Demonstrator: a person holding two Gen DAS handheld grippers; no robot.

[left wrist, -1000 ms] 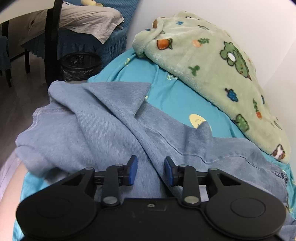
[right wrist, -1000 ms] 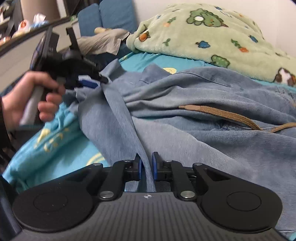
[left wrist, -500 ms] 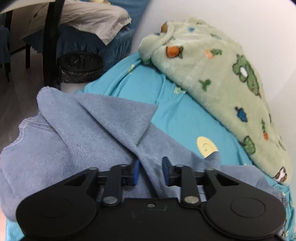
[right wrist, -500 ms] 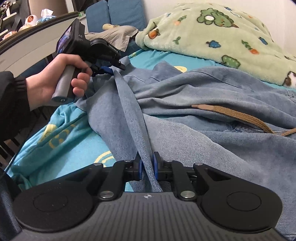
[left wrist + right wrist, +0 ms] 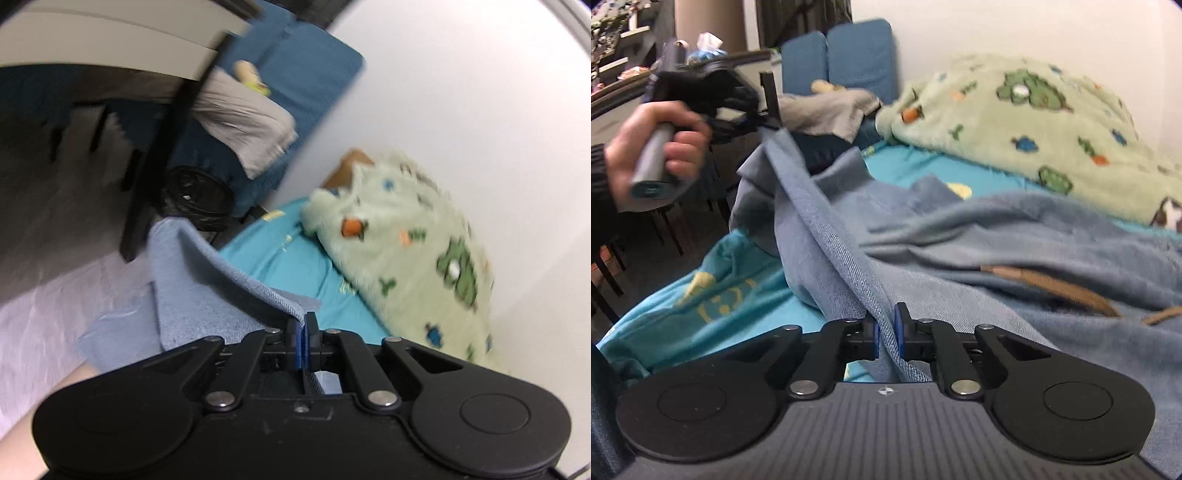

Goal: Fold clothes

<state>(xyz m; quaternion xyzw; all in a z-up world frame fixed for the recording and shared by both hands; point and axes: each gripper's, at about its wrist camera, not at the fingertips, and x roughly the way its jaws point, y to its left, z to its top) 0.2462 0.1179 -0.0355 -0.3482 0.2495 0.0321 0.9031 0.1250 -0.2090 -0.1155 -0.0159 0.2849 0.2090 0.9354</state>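
1. Bedroom setting: teal bed sheet (image 5: 746, 306) under the work, green printed blanket (image 5: 1027, 122) bunched beyond the tools against a white wall (image 5: 461, 92), blue cushions (image 5: 857, 55) and a dark bin (image 5: 195, 199) further off past the left tool.
2. Task's thing: blue denim garment (image 5: 960, 236), spread rumpled over the bed ahead of the right tool, a brown drawstring (image 5: 1045, 284) lying across it to that tool's right.
3. Left tool (image 5: 303, 332): pads pressed together on a thin hem of the denim, fabric running away from its tips and down to its left. Seen from the right wrist view, held in a hand (image 5: 653, 147) raised above and to the left of the right tool.
4. Right tool (image 5: 885, 332): narrow gap, pads clamped on a thicker fold of the same edge.
5. Step in hand, by judgement: drawing that edge taut between the two tools to straighten the garment before a fold.
6. Best done by keeping both grips firm, since a thin hem in the left tool could slip under a hard pull.
7. Worth raising both ends evenly, so the strip between the tools stops twisting.
8. Worth shaking lightly to drop the bunched folds ahead of the right tool.
9. Best to keep the drawstring from tangling in the fold.
10. Best to lay the garment flat on the sheet, short of the blanket.
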